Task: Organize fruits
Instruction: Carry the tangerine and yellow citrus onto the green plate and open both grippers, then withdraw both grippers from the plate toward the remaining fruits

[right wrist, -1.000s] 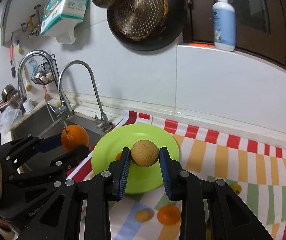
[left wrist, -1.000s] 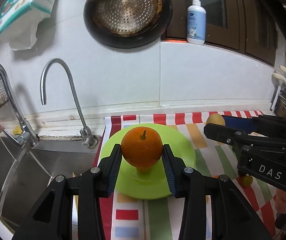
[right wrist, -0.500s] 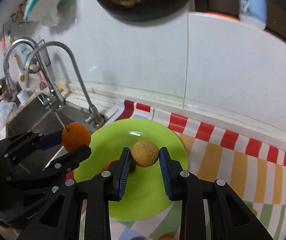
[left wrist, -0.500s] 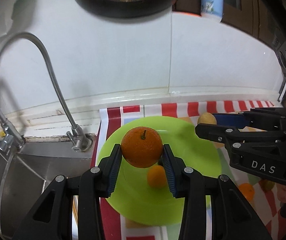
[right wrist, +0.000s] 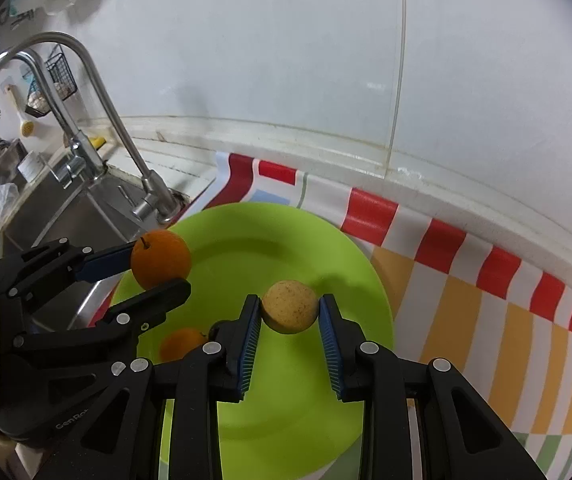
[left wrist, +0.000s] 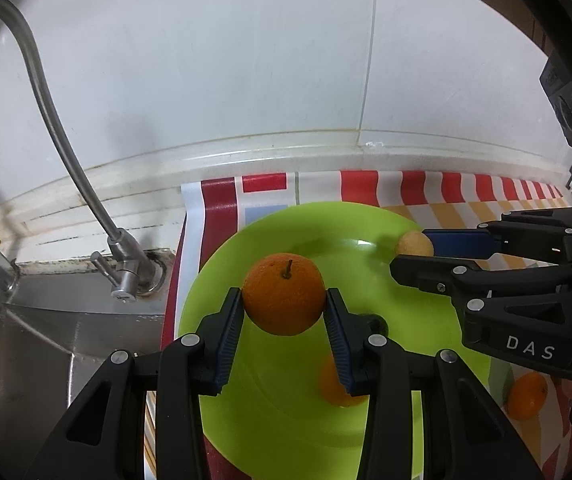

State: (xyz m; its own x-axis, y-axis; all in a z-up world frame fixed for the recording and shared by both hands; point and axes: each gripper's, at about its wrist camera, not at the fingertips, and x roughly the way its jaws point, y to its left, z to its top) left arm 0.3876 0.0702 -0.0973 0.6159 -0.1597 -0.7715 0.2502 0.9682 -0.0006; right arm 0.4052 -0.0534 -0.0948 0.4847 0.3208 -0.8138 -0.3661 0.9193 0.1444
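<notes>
Oranges (left wrist: 284,294) three, tan fruit (right wrist: 290,306) one, plate (right wrist: 326,248) one

White tiled wall (left wrist: 246,60) fills twelve o'clock. A curved steel faucet (right wrist: 98,92) rises at nine over the steel sink (left wrist: 46,352). A striped cloth (right wrist: 486,300) covers the table toward three.
</notes>
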